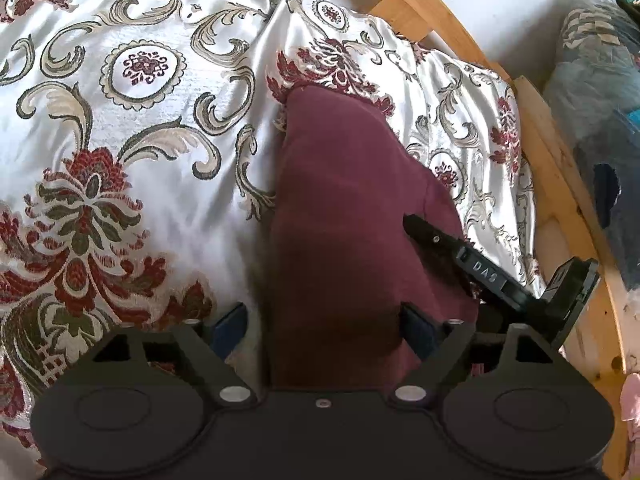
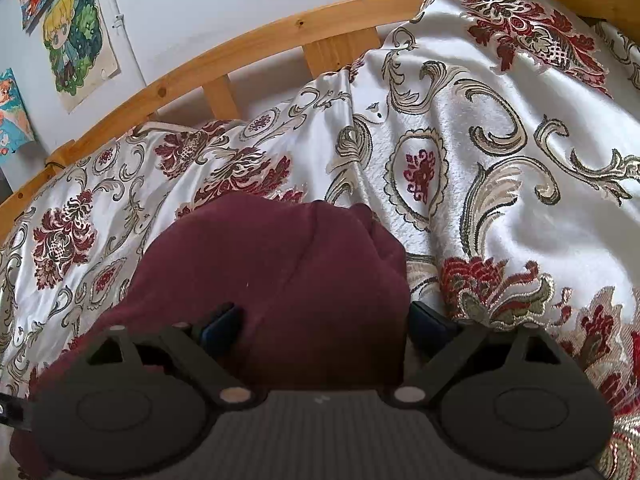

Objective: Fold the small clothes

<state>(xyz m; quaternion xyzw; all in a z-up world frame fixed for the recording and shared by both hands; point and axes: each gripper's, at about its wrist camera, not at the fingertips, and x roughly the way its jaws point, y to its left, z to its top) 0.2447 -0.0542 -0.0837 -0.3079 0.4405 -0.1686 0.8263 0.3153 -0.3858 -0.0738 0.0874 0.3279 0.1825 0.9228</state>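
**On the patterned bedspread: a maroon garment between two grippers**

On the floral bedspread (image 1: 132, 80), a white satin cover with red blossoms and grey-gold scrolls, lies the maroon garment (image 1: 344, 200), a small piece of soft knit cloth bunched into a thick, rounded heap. Landmark for everything else is this garment.

Seen from the left wrist, the garment runs as a long ridge straight away from the left gripper (image 1: 324, 320), its near end lying between the two blue-padded fingers (image 1: 230, 326). The jaws stand wide; the left pad is clear of the cloth with bedspread showing in the gap, while the right pad sits at the cloth's edge, so the fingers look released rather than clamped. To the right of the garment, the black body of the other gripper reaches in, its fingertip lying on the maroon cloth.

Seen from the right wrist, the garment fills the space ahead of the right gripper (image 2: 324, 326) as a domed mound. Its jaws also stand wide, with the cloth's near end between them; the left pad presses against the fabric, the right pad is at its border. Whether this amounts to a grip I cannot tell.

Beyond the garment, the wooden bed rail (image 2: 240, 52) curves along the wall, where cartoon posters (image 2: 76, 36) hang.
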